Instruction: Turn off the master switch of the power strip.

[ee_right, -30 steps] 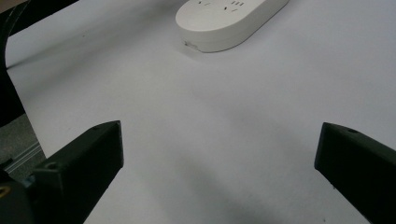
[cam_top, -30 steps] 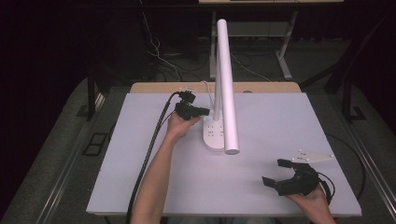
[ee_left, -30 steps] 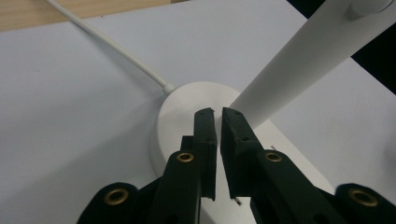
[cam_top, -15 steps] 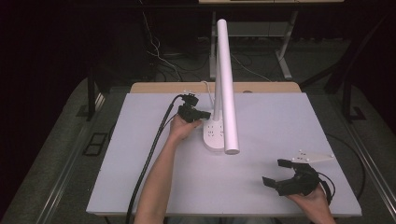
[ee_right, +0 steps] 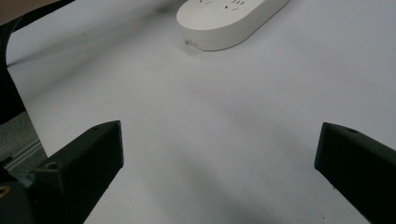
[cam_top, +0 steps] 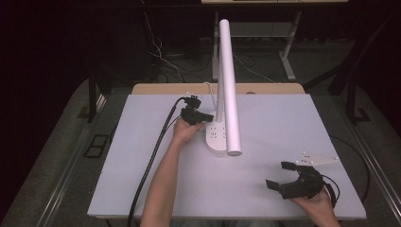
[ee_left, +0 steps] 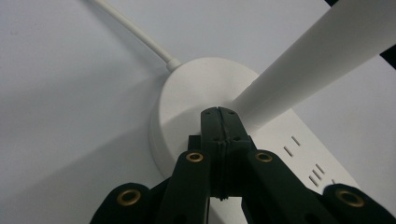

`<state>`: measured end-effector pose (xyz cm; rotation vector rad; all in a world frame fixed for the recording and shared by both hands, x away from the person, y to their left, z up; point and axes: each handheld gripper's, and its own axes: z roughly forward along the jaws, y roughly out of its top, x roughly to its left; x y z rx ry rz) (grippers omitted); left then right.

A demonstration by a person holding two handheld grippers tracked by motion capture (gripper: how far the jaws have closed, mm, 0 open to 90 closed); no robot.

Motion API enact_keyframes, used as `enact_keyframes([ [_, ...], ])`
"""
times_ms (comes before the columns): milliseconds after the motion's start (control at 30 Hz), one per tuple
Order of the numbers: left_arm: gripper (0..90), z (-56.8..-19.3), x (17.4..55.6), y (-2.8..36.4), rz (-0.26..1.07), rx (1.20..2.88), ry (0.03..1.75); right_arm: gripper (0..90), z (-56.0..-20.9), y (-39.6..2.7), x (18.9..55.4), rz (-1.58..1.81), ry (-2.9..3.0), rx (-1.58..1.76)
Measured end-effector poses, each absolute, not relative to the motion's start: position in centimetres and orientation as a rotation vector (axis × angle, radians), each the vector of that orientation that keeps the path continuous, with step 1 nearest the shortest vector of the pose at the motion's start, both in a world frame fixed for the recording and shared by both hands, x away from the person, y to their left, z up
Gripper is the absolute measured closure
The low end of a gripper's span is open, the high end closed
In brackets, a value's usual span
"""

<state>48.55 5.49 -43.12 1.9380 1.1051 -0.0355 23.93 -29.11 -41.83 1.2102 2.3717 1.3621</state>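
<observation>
A white desk lamp stands mid-table in the high view, its long tube arm [cam_top: 227, 85] rising from an oval white base [cam_top: 215, 137] with socket slots. My left gripper [cam_top: 208, 116] is shut with nothing between its jaws, just left of the base. In the left gripper view its closed tips [ee_left: 218, 112] touch the top of the base [ee_left: 187, 98] where the arm [ee_left: 317, 60] rises. My right gripper [cam_top: 278, 175] stands open near the front right edge, pointing at the base [ee_right: 229, 21] from a distance, with bare table between its jaws [ee_right: 222, 140].
The white tabletop [cam_top: 283, 123] has free room on all sides of the lamp. The lamp's white cord [ee_left: 135, 30] runs off the base toward the back. A black cable [cam_top: 156, 151] trails from the left gripper along the forearm. A wooden edge [cam_top: 265, 88] borders the back.
</observation>
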Motion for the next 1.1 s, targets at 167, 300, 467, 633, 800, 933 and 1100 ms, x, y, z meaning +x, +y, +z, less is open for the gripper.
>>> enact_keyframes([
  [167, 90.0, -43.0, 48.4, 5.2, -0.015, 1.944, 1.117, 0.5, -41.8, -29.2, 23.8, 1.367, 2.368, 1.215],
  [300, 90.0, -42.7, 48.1, 4.8, 0.040, 1.987, 1.107, 0.5, -41.8, -29.2, 23.8, 1.369, 2.366, 1.213],
  [467, 90.0, -43.0, 48.0, 5.0, 0.020, 1.951, 1.137, 0.5, -41.7, -29.0, 23.5, 1.366, 2.373, 1.201],
  [633, 90.0, -42.9, 47.9, 5.0, 0.033, 1.973, 1.127, 0.5, -41.7, -29.0, 23.6, 1.366, 2.369, 1.203],
  [800, 90.0, -43.2, 47.5, 5.4, 0.077, 1.985, 1.048, 0.5, -41.8, -29.0, 23.6, 1.364, 2.375, 1.212],
  [933, 90.0, -43.3, 47.2, 5.5, 0.075, 1.950, 1.020, 0.5, -41.9, -29.1, 23.8, 1.366, 2.374, 1.210],
  [1100, 90.0, -43.3, 47.1, 6.0, 0.081, 1.908, 0.996, 0.5, -42.1, -29.3, 24.0, 1.366, 2.372, 1.225],
])
